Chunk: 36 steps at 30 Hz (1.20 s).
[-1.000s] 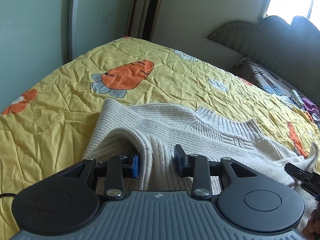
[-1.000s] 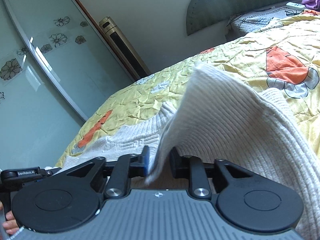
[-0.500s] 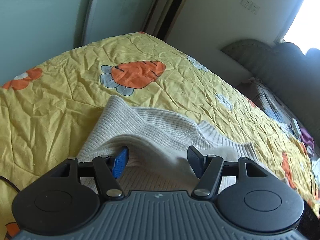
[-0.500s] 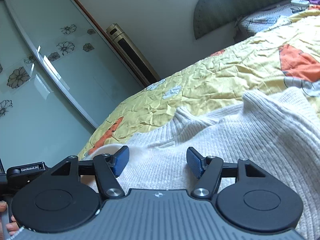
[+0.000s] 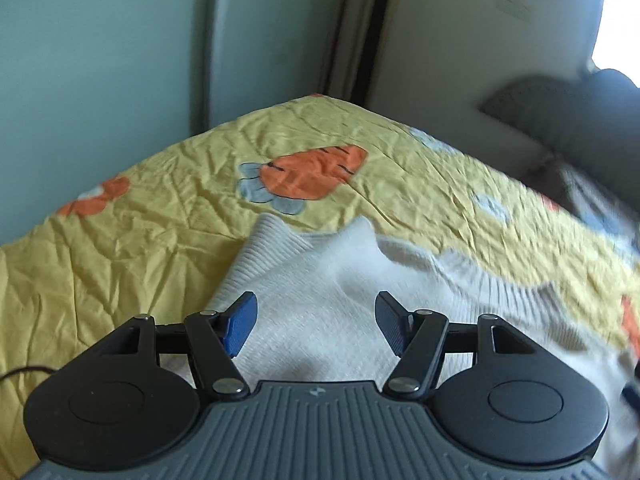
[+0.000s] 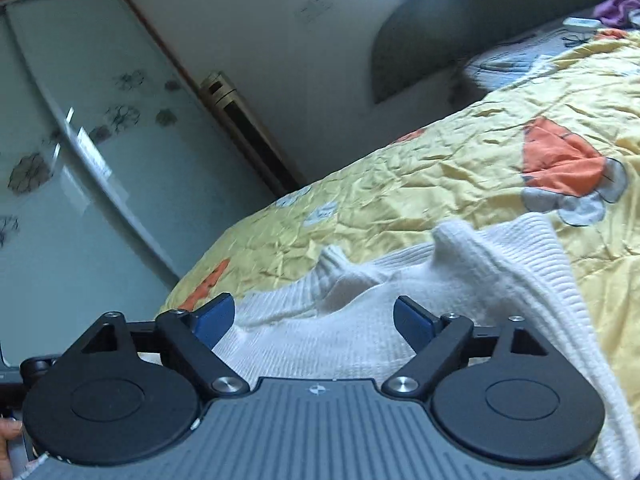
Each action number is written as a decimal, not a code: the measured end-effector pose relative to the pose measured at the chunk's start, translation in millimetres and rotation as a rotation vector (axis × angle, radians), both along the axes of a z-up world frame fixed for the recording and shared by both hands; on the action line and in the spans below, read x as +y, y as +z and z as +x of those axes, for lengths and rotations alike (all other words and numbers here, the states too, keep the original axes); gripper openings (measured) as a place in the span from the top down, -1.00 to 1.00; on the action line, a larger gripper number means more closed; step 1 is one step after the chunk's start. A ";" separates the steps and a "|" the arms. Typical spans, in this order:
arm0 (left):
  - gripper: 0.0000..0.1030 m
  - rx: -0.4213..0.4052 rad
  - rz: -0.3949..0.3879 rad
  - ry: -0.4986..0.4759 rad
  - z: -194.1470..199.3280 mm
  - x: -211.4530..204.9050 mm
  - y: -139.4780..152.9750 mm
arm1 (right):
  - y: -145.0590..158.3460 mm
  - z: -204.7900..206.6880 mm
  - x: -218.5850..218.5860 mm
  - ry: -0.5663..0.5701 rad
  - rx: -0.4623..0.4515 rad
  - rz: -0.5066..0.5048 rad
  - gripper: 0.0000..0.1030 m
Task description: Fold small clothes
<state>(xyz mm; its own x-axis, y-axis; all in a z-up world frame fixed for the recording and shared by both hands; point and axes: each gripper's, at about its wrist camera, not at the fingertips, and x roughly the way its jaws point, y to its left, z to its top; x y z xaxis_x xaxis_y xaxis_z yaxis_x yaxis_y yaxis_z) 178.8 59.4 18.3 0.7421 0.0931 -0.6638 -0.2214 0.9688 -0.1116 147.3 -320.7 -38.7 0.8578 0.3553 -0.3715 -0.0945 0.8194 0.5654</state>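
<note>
On the yellow quilt [image 5: 168, 248], the cream ribbed sweater [image 5: 320, 312] lies rumpled beneath both just-spread grippers.

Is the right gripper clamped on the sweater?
No, the right gripper stands open, its pads clear of the white knit sweater lying below.

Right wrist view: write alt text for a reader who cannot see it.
The right claw hangs open just above a cream knit sweater, which lies rumpled on a yellow carrot-print quilt; its jaws have just been opening and grip nothing. Behind the bed are a glass wardrobe door and a grey headboard.
</note>
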 end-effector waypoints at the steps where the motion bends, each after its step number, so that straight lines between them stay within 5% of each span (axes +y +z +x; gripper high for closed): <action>1: -0.37 0.000 0.047 -0.029 -0.5 -9.5 -2.4 | 1.8 0.1 8.4 0.018 0.001 -0.043 -0.78; 6: -0.55 0.000 0.226 -0.098 -4.8 -38.7 -25.1 | -0.9 4.1 32.7 -0.064 0.058 -0.309 -0.80; 16: -0.63 -0.105 0.398 -0.086 -25.7 -56.7 -50.4 | 9.8 -10.9 67.8 0.041 -0.036 -0.334 -0.99; 24: -0.63 -0.152 0.440 -0.083 -33.0 -60.4 -57.4 | -10.6 -13.0 134.6 0.109 -0.054 -0.758 -0.99; 36: -0.66 -0.160 0.435 -0.077 -36.1 -60.3 -59.7 | -14.6 -5.3 118.5 0.130 -0.017 -0.630 -1.00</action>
